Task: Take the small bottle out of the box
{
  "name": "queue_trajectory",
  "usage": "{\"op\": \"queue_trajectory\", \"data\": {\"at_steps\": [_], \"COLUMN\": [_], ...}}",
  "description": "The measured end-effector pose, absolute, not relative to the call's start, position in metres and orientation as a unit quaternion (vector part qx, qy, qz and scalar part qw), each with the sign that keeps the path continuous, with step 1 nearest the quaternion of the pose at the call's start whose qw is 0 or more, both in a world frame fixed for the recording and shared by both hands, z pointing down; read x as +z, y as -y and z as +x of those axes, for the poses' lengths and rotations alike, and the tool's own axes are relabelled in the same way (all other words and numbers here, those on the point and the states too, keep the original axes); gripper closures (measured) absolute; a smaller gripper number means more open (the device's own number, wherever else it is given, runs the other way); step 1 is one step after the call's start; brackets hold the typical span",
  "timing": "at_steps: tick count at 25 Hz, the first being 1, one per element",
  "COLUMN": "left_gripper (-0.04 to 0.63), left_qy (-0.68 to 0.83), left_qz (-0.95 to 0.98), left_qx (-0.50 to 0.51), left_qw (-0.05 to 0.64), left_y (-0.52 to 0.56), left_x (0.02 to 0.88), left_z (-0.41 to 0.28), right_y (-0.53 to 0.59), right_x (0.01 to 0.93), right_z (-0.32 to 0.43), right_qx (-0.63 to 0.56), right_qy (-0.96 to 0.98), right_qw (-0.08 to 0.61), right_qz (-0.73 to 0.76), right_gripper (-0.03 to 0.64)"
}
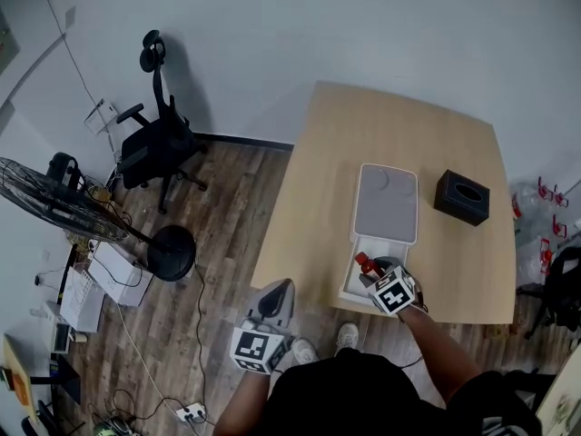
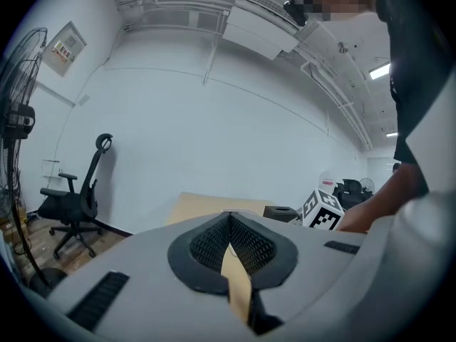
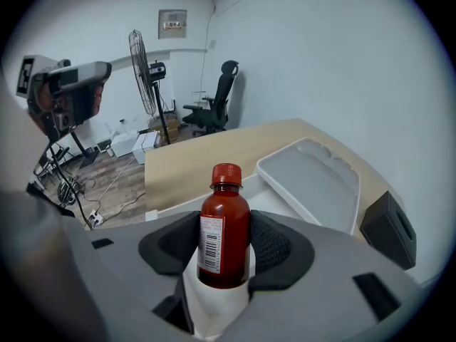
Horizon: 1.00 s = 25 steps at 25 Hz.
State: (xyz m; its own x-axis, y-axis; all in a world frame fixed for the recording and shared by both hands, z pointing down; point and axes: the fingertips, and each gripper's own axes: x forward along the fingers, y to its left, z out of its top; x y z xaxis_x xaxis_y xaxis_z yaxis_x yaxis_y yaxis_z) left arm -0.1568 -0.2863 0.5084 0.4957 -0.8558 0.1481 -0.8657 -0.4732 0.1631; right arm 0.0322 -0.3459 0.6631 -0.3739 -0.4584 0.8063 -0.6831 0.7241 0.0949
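Small bottle (image 3: pixel 224 228) is clamped at mid-body, across the label, by the right gripper (image 3: pixel 225 251). It's held upright within the outline of the open white box (image 1: pixel 355 263), near the table (image 1: pixel 313 198) front edge. Judged light & rigid, prob. plastic w/ liquid; the smooth wall could slip, so a grip below the red cap is preferred. Lid (image 1: pixel 386 205) is laid open beyond; black tissue box (image 1: pixel 461 196) is well apart. Only the box walls are judged in the way. Left gripper (image 2: pixel 229 242) is closed, empty, off the table.
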Motion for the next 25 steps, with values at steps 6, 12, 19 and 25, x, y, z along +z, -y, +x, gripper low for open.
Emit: {"op": "queue_trajectory", "data": {"at_steps": [6,12,19,25], "left_gripper": [0.580,0.580,0.580,0.580], "left_qy": [0.502,0.500,0.502,0.491], "left_qz": [0.857,0.859,0.858,0.866], "left_qx": [0.028,0.038,0.041,0.032], "left_qw": [0.112,0.103,0.099,0.083], "left_y": [0.287,0.289,0.290,0.297], "left_x": [0.507,0.508,0.506,0.489], "left_z": [-0.148,-0.140,-0.133,-0.116], "right_y": [0.343,0.346,0.343,0.331], "right_x": [0.614,0.562,0.486,0.425], "right_z": [0.030,0.033,0.041,0.049], "right_qx": [0.090,0.042,0.010,-0.028], "right_qy": [0.846,0.857,0.877,0.889], "right_qw": [0.366,0.285,0.138,0.020], "right_qz": [0.376,0.427,0.460,0.456], "right_gripper": [0.387,0.387,0.387,0.385]}}
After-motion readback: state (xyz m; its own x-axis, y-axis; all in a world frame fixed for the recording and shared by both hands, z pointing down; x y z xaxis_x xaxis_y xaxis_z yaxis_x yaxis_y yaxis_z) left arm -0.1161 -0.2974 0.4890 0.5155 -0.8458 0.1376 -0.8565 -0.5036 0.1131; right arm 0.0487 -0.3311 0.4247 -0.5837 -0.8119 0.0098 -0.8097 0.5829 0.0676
